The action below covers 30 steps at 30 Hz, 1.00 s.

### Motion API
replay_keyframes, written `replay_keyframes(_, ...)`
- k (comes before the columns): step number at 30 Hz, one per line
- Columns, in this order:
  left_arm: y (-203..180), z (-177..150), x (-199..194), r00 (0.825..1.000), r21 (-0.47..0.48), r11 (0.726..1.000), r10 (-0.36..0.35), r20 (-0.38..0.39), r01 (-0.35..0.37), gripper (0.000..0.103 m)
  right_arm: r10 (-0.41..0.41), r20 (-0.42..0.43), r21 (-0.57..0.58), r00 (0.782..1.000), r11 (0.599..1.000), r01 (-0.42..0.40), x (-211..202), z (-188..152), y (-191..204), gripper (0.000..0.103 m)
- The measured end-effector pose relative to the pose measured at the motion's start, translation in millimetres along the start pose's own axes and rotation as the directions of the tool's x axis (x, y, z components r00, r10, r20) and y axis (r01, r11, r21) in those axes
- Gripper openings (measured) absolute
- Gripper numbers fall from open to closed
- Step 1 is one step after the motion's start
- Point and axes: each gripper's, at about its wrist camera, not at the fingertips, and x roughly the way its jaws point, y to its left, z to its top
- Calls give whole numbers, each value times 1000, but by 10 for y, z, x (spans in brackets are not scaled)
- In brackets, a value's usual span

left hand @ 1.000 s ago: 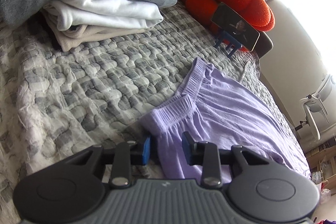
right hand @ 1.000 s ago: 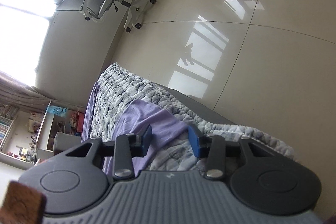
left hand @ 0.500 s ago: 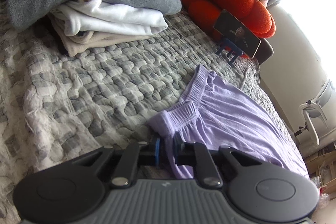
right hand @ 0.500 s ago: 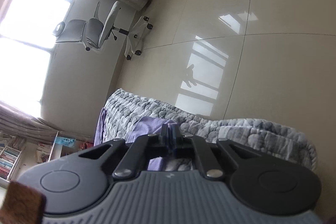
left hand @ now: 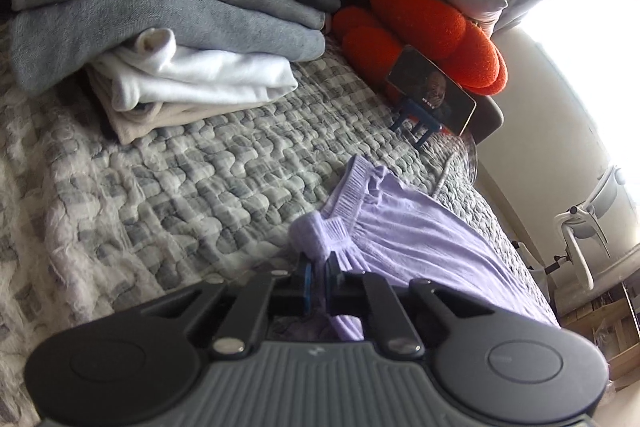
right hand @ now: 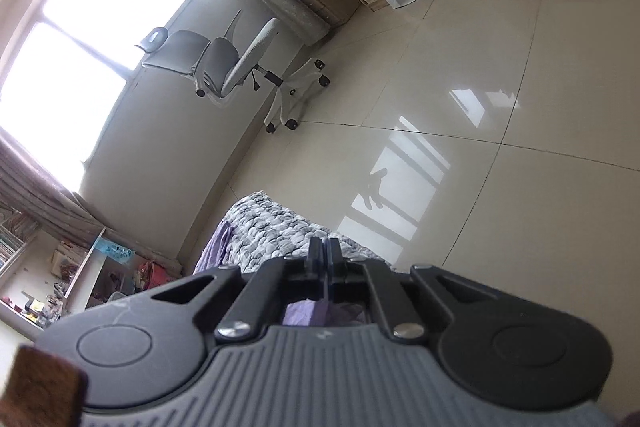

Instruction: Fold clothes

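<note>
The lilac garment is pinched at its waistband by the left gripper and at another edge by the right gripper, so it can be lifted with 2 grips.

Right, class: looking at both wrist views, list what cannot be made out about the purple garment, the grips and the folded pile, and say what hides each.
- Left wrist view: what garment the purple garment is; its far end runs off the bed edge.
- Right wrist view: what the right gripper pinches; only a purple scrap shows behind its body.
- Left wrist view: the folded pile top, cut off by the frame.
- Left wrist view: the phone screen, too small to read.
</note>
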Motion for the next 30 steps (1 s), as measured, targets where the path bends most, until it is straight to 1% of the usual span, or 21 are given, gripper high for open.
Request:
replay_keyframes(1, 4, 6, -13, 1000, -7, 1000, -1, 1, 1, 6, 0, 4, -14, 1000, 1000, 0, -3, 12, 25, 4)
replay_keyframes(6, -23, 53, -122, 1000, -4, 1000, -15, 14, 15, 6, 13, 30, 9, 999, 1000, -13, -84, 51, 12, 4)
replay_keyframes(9, -48, 83, -169, 999, -4, 1000, -26, 21, 26, 6, 47, 54, 13, 997, 999, -48, -160, 130, 108, 4)
replay_keyframes(11, -66, 100, -172, 999, -1, 1000, -27, 25, 27, 6, 74, 67, -5, 995, 997, -74, -188, 166, 197, 4)
replay_keyframes(16, -97, 194, -127, 1000, -28, 999, -24, 17, 24, 6, 96, 63, -57, 993, 994, -92, -104, 201, 347, 4)
replay_keyframes(22, -260, 365, -108, 1000, -15, 1000, -8, 21, 8, 6, 126, 77, -91, 989, 989, -118, 28, 286, 563, 4)
replay_keyframes(27, -366, 479, -25, 1000, -20, 1000, 20, 5, -20, 6, 126, 71, -128, 989, 985, -117, 198, 334, 744, 4)
replay_keyframes(30, -435, 546, 50, 999, -33, 999, 41, -20, -41, 6, 121, 65, -152, 991, 982, -110, 316, 346, 850, 4)
